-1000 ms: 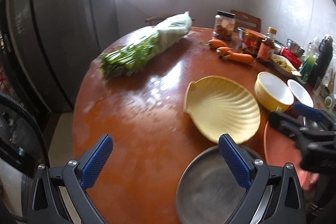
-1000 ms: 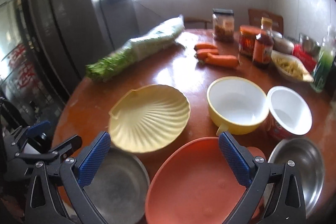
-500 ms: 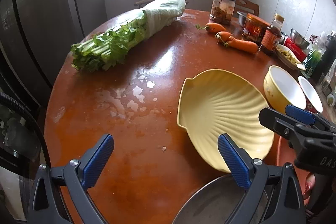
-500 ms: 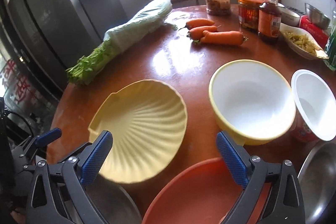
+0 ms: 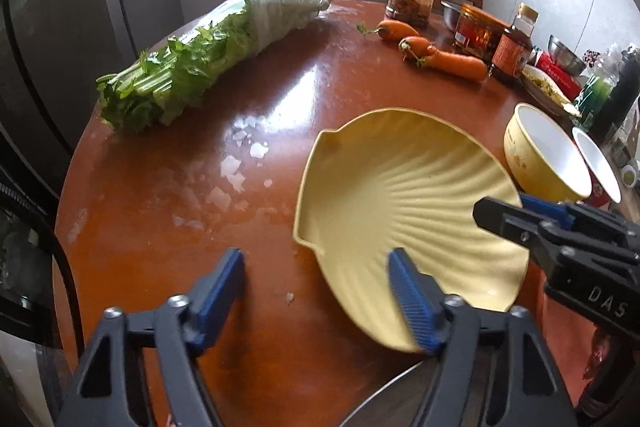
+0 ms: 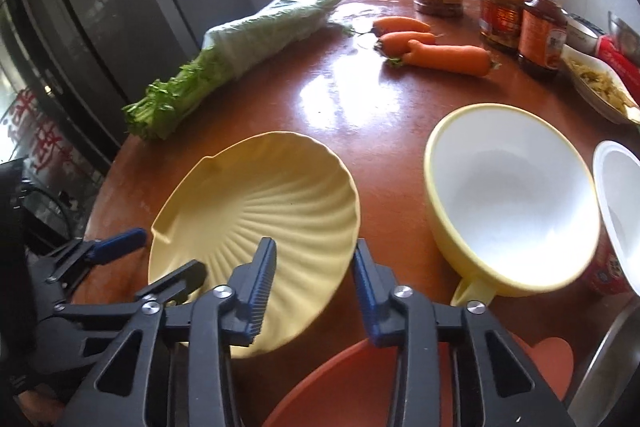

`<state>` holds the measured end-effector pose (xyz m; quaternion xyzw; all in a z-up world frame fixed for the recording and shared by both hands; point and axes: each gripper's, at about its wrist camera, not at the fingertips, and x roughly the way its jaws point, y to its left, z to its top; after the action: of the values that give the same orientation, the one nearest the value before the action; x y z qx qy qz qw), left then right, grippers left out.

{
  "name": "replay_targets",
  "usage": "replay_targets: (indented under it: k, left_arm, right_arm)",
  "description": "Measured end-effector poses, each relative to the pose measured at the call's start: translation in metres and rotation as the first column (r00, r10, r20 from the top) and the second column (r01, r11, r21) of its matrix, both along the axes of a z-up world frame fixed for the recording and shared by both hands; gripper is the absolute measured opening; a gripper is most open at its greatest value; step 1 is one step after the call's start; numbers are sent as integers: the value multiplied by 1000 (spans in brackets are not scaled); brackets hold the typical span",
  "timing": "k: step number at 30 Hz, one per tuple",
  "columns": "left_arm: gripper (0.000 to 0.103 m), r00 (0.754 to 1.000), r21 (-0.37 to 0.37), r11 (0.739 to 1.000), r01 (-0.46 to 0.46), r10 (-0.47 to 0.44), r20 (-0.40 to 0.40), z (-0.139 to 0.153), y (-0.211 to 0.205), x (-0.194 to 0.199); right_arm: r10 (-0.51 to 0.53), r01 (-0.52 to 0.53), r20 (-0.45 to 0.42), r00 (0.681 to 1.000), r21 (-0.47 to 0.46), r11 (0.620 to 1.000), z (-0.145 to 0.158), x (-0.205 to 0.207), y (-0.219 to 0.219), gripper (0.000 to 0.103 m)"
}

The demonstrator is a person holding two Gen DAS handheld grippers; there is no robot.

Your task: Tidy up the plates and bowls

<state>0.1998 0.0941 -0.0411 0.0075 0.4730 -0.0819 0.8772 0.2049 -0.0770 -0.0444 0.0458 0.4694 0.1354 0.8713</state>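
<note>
A yellow shell-shaped plate (image 5: 404,211) lies on the round brown table (image 5: 168,227); it also shows in the right wrist view (image 6: 256,215). My left gripper (image 5: 316,287) is open, its right finger over the plate's near rim. My right gripper (image 6: 314,283) is partly closed, its jaws straddling the plate's near right rim without visibly gripping it. A yellow bowl (image 6: 508,195) and a white bowl (image 6: 620,203) stand to the right. An orange plate (image 6: 352,387) and a grey metal plate (image 5: 384,399) lie at the near edge.
A bagged bunch of greens (image 5: 224,51) lies at the far left. Carrots (image 6: 432,51), jars and a sauce bottle (image 6: 540,27) stand at the back. A steel bowl (image 6: 608,359) sits at the near right. A fridge (image 6: 80,27) stands left of the table.
Both grippers have moved forward and down to the yellow shell plate. The right gripper's jaws have narrowed around its rim. The left gripper's jaws have also narrowed.
</note>
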Motion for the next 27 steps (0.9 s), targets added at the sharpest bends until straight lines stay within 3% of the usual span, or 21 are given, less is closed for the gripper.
replay_targets:
  k: [4,15,27]
  left_arm:
    - [52,1000,-50,998,24,-24,-8,2,1,4]
    - [50,999,-67,998,-13,15,35,16,13,2]
    - [50,987,-49,992,-115,120,110,48,66,-36]
  right_arm:
    - [13,-13,18,1000,-7,1000,2,0,5,33]
    - [37,-35,78,996,-24,999,16,-6,20,31]
    - [143,-144,145,979,-2,990,46,-35,73,31]
